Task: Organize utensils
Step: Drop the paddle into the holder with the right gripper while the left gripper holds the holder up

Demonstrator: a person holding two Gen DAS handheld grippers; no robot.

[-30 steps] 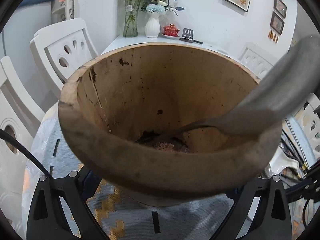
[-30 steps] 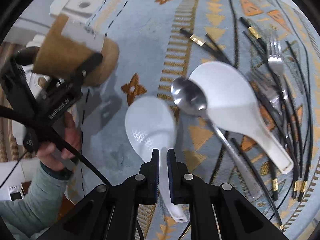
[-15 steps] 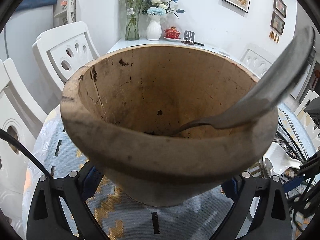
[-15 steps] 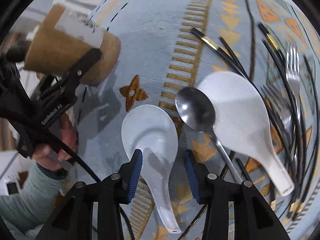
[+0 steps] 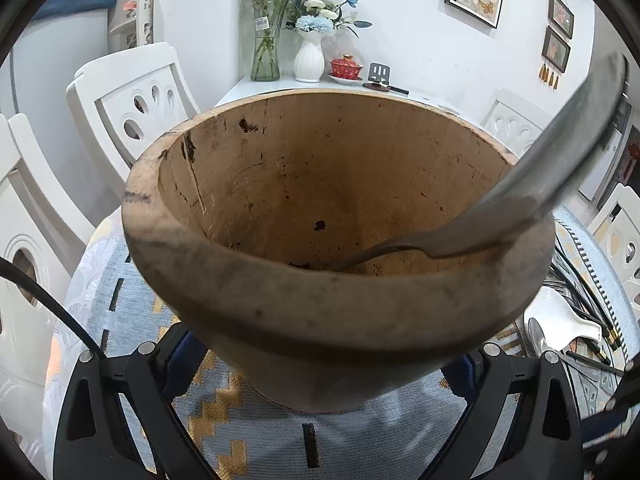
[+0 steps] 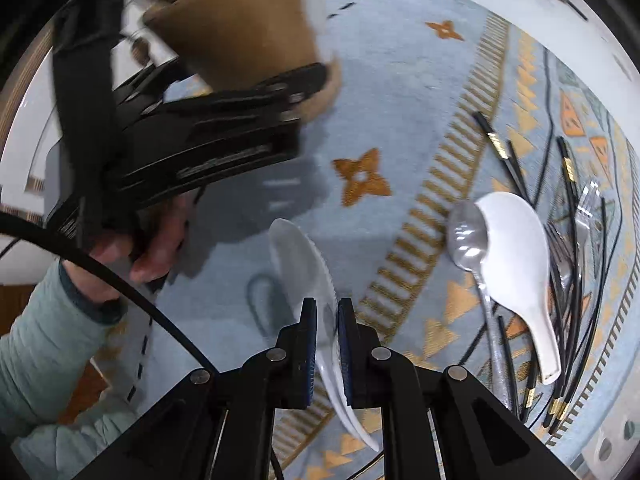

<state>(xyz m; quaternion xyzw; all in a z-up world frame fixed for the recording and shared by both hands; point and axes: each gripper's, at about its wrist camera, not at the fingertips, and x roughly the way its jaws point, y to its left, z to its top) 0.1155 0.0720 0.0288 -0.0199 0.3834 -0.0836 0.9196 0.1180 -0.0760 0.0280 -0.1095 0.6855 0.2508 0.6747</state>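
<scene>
While the right tool pinched the handle of a white ceramic spoon, its jaws having just closed on it, the spoon's bowl stood tilted on edge ahead of the fingertips and appeared lifted off the patterned cloth on the counter. Up and to the left of that tool, the left tool stood spread wide around the base of a wooden holder — its blue pads lay against the holder's sides, steadying it in a tilted pose, with a person's hand gripping the tool body. One utensil was already inside: a grey metal handle leaned out over the holder's right rim.

Much remained to the right of the right tool, on the cloth — a second white spoon, a steel spoon tucked beside its bowl, forks and a scatter of black chopsticks. By this reading the task was at an early stage: one piece stowed, one in hand and apparently bound for the holder, the rest unsorted.
</scene>
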